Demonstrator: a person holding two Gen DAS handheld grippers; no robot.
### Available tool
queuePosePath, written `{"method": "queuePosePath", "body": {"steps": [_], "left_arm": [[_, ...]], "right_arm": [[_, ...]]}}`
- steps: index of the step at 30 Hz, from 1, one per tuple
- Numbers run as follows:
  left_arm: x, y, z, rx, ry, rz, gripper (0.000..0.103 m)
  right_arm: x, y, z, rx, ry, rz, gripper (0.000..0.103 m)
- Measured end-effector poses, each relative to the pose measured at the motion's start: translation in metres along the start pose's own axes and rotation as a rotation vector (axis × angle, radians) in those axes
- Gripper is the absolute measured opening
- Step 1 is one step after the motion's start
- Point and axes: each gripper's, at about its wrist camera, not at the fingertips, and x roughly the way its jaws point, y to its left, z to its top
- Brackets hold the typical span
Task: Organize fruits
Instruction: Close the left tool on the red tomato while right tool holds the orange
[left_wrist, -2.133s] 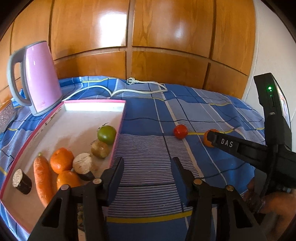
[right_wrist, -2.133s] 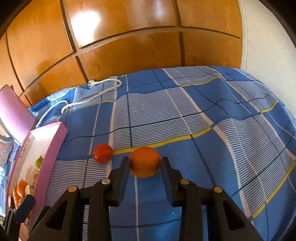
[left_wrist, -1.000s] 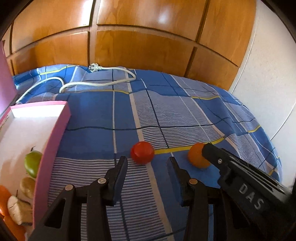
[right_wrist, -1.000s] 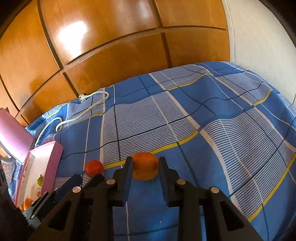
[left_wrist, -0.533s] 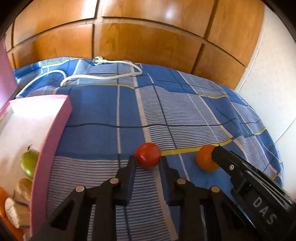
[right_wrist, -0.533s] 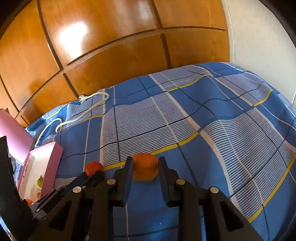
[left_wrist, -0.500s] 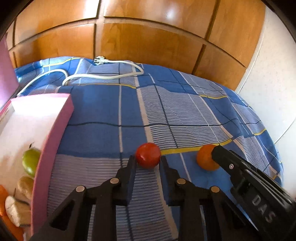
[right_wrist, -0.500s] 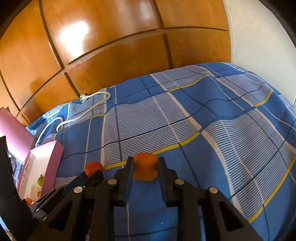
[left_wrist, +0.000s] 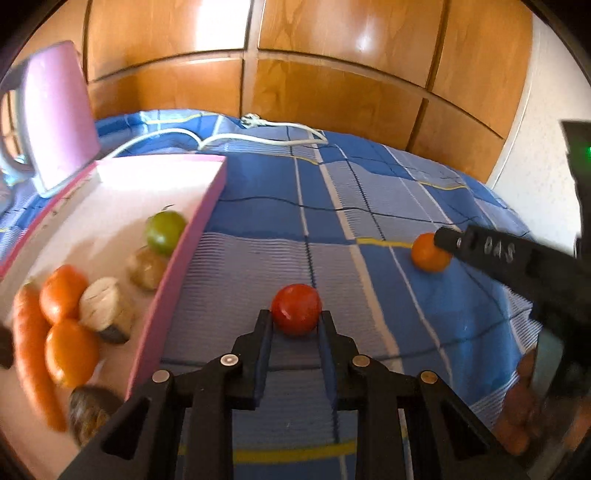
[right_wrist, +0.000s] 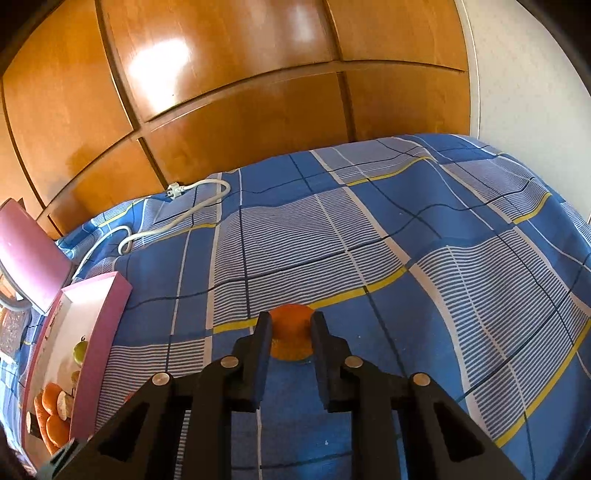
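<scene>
- Holding tight, the left claw (left_wrist: 296, 325) has a round red tomato (left_wrist: 296, 308) pinched between its tips, close to the blue checked cloth (left_wrist: 369, 206).
- The right claw (right_wrist: 291, 332) is clenched on an orange (right_wrist: 291, 338), which sits on the cloth right by a yellow stripe.
- Both fruits are out on the cloth, not in the pink tray (left_wrist: 173, 280).
- The tomato is near the tray's right wall. The orange is farther off to the right, well apart from the tray.
- The tray already has food in it: a green tomato (left_wrist: 165, 232), two oranges (left_wrist: 61, 291), a long carrot (left_wrist: 33, 354), a pale cut chunk (left_wrist: 105, 314), and a brownish lump (left_wrist: 147, 266) I can't name.
- So a good part of the job looks done, I think. Two fruits are grabbed and just need a ride to the tray.
- What is left: lift each one, carry it over the pink wall, and let go inside.
- The tray's far end is bare and white, so there looks to be room.
- A pink kettle (left_wrist: 55, 118) stands behind the tray, and a white cord (left_wrist: 258, 138) lies on the cloth far back. Neither seems to be in the way.
</scene>
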Motion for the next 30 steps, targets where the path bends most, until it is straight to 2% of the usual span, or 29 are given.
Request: {"method": "queuePosePath", "body": {"steps": [5,9,20,30], "left_arm": [[0.002,0.002,-0.002,0.002,-0.024,0.012,0.025],[0.004,0.001,-0.002,0.006,-0.032,0.021,0.025],[0.003,0.003,-0.002,-0.013,-0.034,0.014,0.025],[0.002,0.002,-0.003,-0.009,-0.04,0.019,0.025]], "right_arm": [[0.0,-0.007,0.0,0.032,0.002,0.031,0.021],[0.003,-0.007,-0.001,0.038,0.014,0.043,0.028],[0.004,0.012,-0.006,-0.096,0.004,-0.011,0.028],[0.005,0.016,-0.007,-0.105,0.028,0.004,0.028]]}}
